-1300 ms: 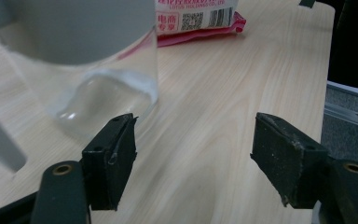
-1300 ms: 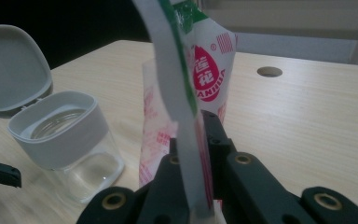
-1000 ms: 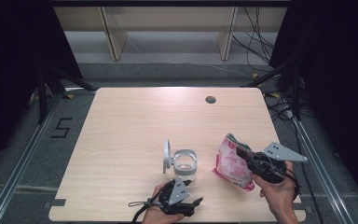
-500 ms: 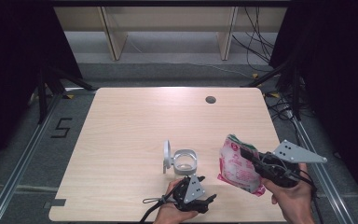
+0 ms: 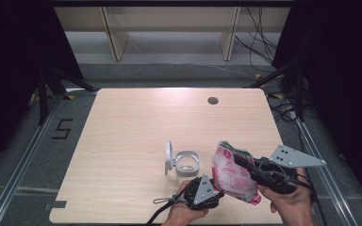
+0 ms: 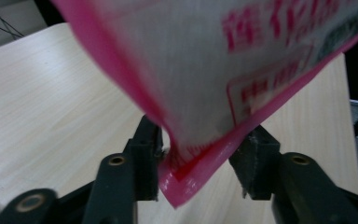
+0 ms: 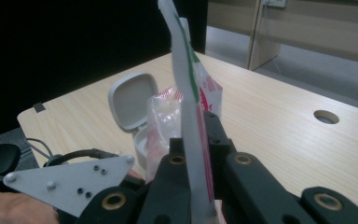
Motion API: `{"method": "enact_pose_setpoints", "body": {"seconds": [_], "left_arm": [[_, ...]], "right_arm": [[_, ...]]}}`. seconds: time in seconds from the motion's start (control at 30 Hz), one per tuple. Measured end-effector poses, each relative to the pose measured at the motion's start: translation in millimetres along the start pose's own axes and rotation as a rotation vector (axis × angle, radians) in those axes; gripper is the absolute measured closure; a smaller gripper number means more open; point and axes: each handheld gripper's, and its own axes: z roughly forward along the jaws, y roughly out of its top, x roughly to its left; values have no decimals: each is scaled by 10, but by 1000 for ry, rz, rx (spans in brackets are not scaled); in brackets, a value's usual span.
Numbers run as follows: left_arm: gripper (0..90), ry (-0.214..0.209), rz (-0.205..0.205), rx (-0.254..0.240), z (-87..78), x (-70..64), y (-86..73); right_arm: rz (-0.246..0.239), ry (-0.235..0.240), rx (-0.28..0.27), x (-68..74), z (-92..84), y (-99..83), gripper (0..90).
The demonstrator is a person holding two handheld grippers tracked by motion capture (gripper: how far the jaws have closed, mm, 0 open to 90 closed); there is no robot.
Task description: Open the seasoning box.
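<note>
High view: a pink-and-white snack bag (image 5: 233, 174) hangs above the near edge of the pale wooden worktop (image 5: 136, 132), just right of a small white container (image 5: 186, 163) whose hinged lid (image 5: 168, 158) stands open. The right gripper (image 5: 240, 162), held in a hand (image 5: 290, 205) at the worktop's near right corner, is pressed together on the bag's upper edge; the right gripper view shows the thin edge (image 7: 191, 116) pinched upright between both black jaws, with the container (image 7: 137, 116) beyond it. The left gripper (image 5: 217, 192), in a hand (image 5: 181, 214) just in front of the container, reaches to the bag's lower corner. Its jaws have just been closing, and the left gripper view shows that corner (image 6: 186, 179) between the fingers (image 6: 144, 154), one of them touching the plastic, the other close beside it. A round hole (image 5: 212, 100) lies far behind the container.
</note>
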Motion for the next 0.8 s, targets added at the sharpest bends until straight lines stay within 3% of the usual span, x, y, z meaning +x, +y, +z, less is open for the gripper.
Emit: {"method": "enact_pose_setpoints", "body": {"seconds": [0.03,0.07,0.1,0.17,0.23,0.27,0.33,0.37,0.4,0.47,0.5,0.6,0.63,0.73,0.8], "left_arm": [[663,0,0,0,0,0,0],[679,17,29,3,16,0,22],[679,29,21,-22,39,-12,27],[697,50,-17,-59,43,-26,41],[700,38,-53,-85,32,-40,56],[701,48,-57,-89,21,-38,59],[705,78,-129,-106,24,-53,34],[706,78,-129,-106,24,-53,34],[706,63,-189,-112,25,-69,13],[708,56,-199,-121,35,-72,-1],[709,64,-226,-121,51,-109,-5],[710,65,-239,-134,66,-109,-18],[710,65,-251,-138,65,-125,-18],[712,79,-270,-146,63,-143,-44],[713,86,-285,-158,63,-155,-58]], "right_arm": [[0,0,0,0,0,0,900],[-21,-17,23,17,26,44,900],[-21,-17,23,17,26,44,900],[-50,-24,12,-3,33,109,900],[-34,-32,8,-13,39,166,900],[-49,-29,-10,-29,66,190,900],[-48,-19,-3,-38,135,234,900],[-48,-19,-3,-38,135,234,900],[-42,-11,-4,-46,216,236,900],[-35,-7,-18,-70,302,234,900],[-13,4,-3,-70,334,237,900],[-28,8,-12,-98,405,244,900],[-5,12,3,-85,424,250,900],[-22,19,-17,-77,511,254,900],[-30,22,-1,-50,573,256,900]]}}
